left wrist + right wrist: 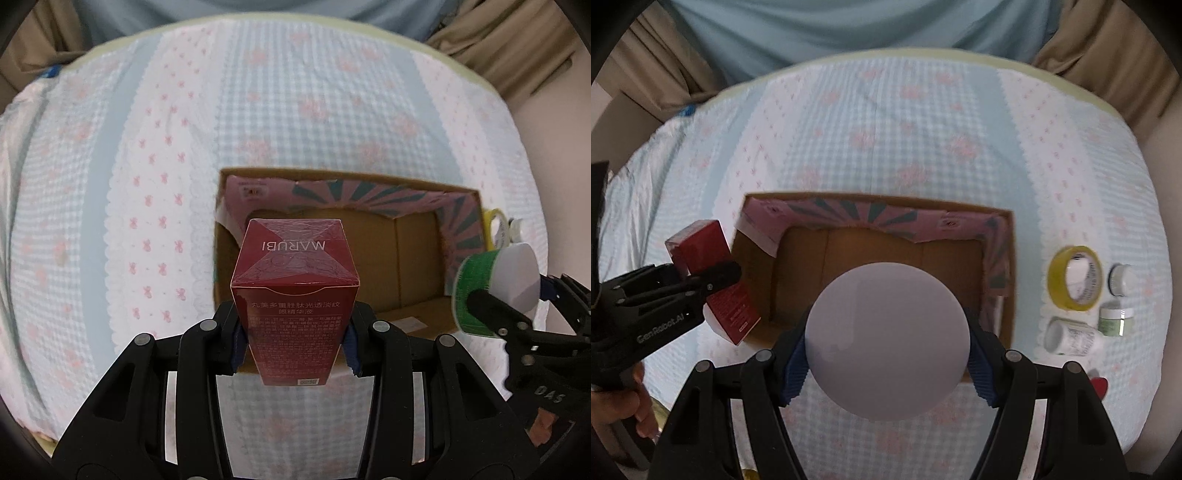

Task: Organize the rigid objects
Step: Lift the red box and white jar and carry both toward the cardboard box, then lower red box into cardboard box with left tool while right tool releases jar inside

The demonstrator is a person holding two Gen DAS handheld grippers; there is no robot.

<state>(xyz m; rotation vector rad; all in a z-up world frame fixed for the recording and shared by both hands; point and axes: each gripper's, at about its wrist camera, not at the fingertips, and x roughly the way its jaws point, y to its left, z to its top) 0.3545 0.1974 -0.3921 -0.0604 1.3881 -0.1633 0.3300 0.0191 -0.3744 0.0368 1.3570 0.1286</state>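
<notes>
1. While the left claw was clamped on the lower sides of the tall dark-red printed carton, that carton hung over the near left edge of the open brown cardboard box with pink-and-teal flaps; it looked light, stiff and film-slick, so flat opposite faces suited the pads best.
2. Gripped by the right claw across its round body, the green-labelled canister with a white lid hovered over the box's near rim; it seemed rigid, smooth and apt to roll.
3. Beneath lay a bed with a soft pale-blue checked coverlet; a yellow tape roll and small jars lay right of the box; curtains hung behind.
</notes>
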